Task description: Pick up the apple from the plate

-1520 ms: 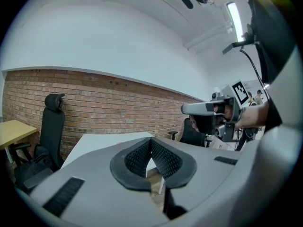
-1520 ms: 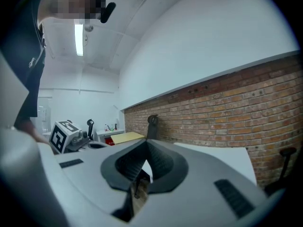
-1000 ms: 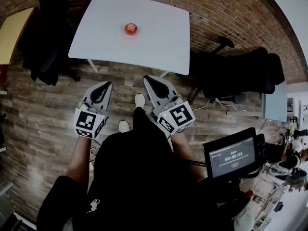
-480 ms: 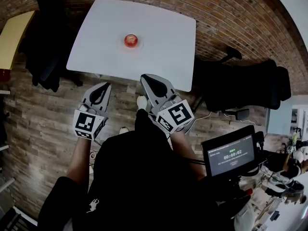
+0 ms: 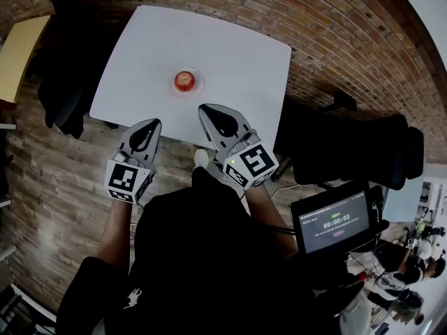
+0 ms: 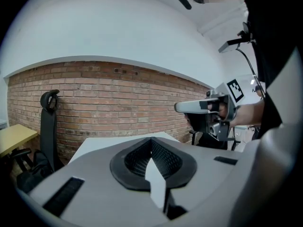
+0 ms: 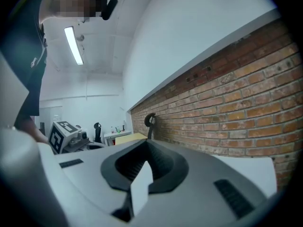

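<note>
Apple (image 5: 184,81): rests on a small plate (image 5: 198,86) near the middle of the white table (image 5: 244,54). It is round, with no long axis to favour.

It lies ahead of both claws.

Right gripper (image 5: 209,109): the nearer one, tips at the table's near edge, apple ahead and slightly to its left.

Left gripper (image 5: 149,125): short of that edge, apple ahead and to its right.

Both claws are clenched, with nothing between the jaws.

Judgement: the right gripper is better placed and must open before closing in.
</note>
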Demonstrator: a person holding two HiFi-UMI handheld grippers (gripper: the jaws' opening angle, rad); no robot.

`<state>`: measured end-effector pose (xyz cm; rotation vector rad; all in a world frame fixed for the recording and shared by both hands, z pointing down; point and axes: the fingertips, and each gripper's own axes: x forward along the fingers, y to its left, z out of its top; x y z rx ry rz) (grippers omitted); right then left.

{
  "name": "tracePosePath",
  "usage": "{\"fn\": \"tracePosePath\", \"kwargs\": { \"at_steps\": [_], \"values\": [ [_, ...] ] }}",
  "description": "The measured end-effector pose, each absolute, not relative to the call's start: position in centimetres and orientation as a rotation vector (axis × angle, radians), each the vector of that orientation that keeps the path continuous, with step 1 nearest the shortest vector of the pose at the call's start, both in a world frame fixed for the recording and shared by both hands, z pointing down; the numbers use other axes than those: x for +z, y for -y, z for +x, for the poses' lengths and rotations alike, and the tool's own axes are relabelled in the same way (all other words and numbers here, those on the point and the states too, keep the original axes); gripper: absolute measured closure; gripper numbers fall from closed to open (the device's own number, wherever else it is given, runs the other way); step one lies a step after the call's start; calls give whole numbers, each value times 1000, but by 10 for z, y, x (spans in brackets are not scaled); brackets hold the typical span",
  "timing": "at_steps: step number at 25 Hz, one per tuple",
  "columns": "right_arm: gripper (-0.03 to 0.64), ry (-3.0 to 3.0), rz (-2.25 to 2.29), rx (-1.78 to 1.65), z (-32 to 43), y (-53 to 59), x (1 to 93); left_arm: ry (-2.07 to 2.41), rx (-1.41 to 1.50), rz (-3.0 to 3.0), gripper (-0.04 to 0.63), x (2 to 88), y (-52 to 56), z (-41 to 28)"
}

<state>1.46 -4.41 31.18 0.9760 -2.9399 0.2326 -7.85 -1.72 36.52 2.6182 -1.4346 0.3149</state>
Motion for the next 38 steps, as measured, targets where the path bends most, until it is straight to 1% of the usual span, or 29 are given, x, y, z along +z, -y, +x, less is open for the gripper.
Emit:
{"fn": "tracePosePath", "kwargs": {
  "at_steps": [9,23,29,34,38],
  "values": [
    [614,2951,893,249,35,97,317,1499,322,2570,589,366,66,-60],
    [614,2962,754,334,54,122,343,1569,373,2488,589,385,85,-33],
    [614,2977,725,352,49,128,345,1566,401,2485,589,386,91,-31],
    [614,2977,697,372,39,131,350,1546,509,2485,589,396,94,-34],
    [614,2945,709,352,27,135,360,1530,527,2483,589,403,100,-43]
  ]
}}
